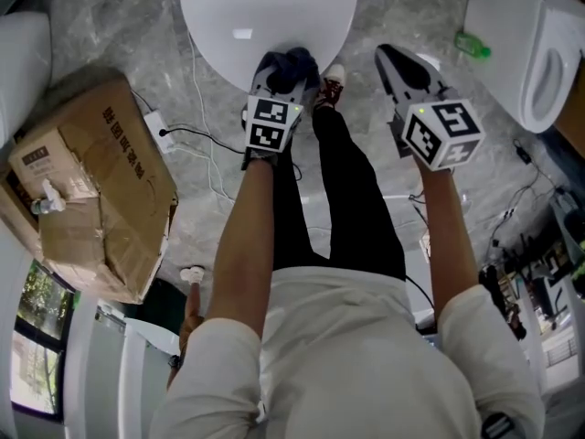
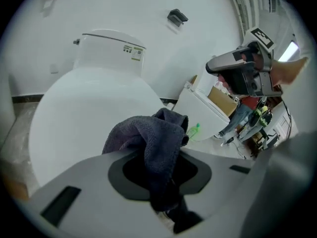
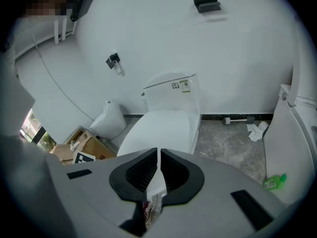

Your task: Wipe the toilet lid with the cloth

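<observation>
where the head view looks down, the left claw is pinching a dark grey cloth at the near rim of the closed white toilet lid. the right claw hangs apart to the right, over the grey marble floor, beside the person's shoe. a battered cardboard box lies at the left, with white cables between it and the person's legs. a second toilet stands at the right edge, with a green bottle just beside it.

in the left gripper view, the cloth is bunched between the jaws of the left claw and folds out over their tips in a loose hump. the toilet lid fills the space right behind it, and the tank stands against the white wall. whether the cloth presses on the lid cannot be told here. the right claw shows at the upper right, held in the air, and the green bottle lies on the floor past the cloth.

in the right gripper view, the jaws of the right claw are pressed almost together, a thin slit between them and nothing in it. beyond them is the toilet lid with the tank behind it, the cardboard box at the left and crumpled tissue on the floor at the right.
</observation>
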